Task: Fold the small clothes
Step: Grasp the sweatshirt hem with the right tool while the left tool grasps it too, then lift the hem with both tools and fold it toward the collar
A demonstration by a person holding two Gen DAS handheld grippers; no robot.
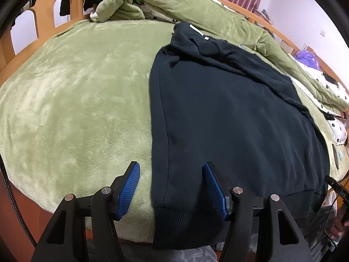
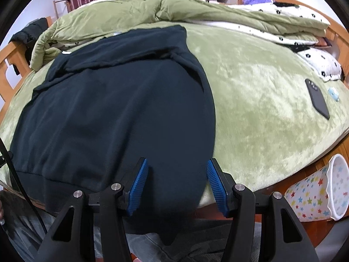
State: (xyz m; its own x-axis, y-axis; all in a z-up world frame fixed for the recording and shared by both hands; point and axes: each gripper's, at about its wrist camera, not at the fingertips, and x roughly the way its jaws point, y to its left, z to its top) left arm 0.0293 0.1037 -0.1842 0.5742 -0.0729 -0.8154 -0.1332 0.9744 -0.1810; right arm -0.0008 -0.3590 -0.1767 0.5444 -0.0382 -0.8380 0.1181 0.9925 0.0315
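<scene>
Dark sweatshirt (image 1: 229,118) lies flat on bed (image 1: 82,100), long axis running from collar at far side to ribbed hem (image 1: 174,220) draped over near bed edge.

Left gripper (image 1: 171,188): fingers apart, holding nothing, straddling garment's left side seam just above hem.

Right gripper (image 2: 177,184): fingers apart, empty, above hem's right corner (image 2: 181,214), which hangs over edge.

Each gripper nearest own hem corner; likely next move: pinch both corners, carry hem toward collar.
</scene>
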